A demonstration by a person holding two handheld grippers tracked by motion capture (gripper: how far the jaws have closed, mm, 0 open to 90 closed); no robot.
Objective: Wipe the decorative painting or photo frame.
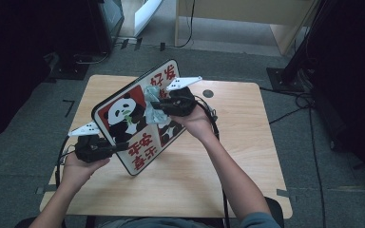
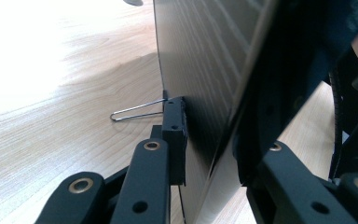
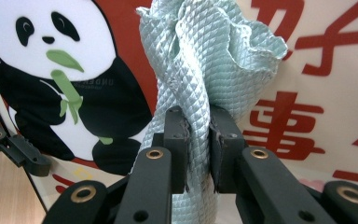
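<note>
The right gripper (image 3: pixel 198 151) pinches a bunched pale-green cloth (image 3: pixel 205 70) against the panda board (image 1: pixel 138 116), which the left gripper (image 2: pixel 209 140) clamps by its edge, tilted above the wooden table (image 1: pixel 247 156). Grey carpet and cables surround the table.

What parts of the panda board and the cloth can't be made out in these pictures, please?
- Panda board: high view, its middle is covered by the cloth and the right gripper.
- Board's printed face: left gripper view, seen edge-on past the left gripper.
- Cloth's lower end: right gripper view, cut off by the bottom edge.
</note>
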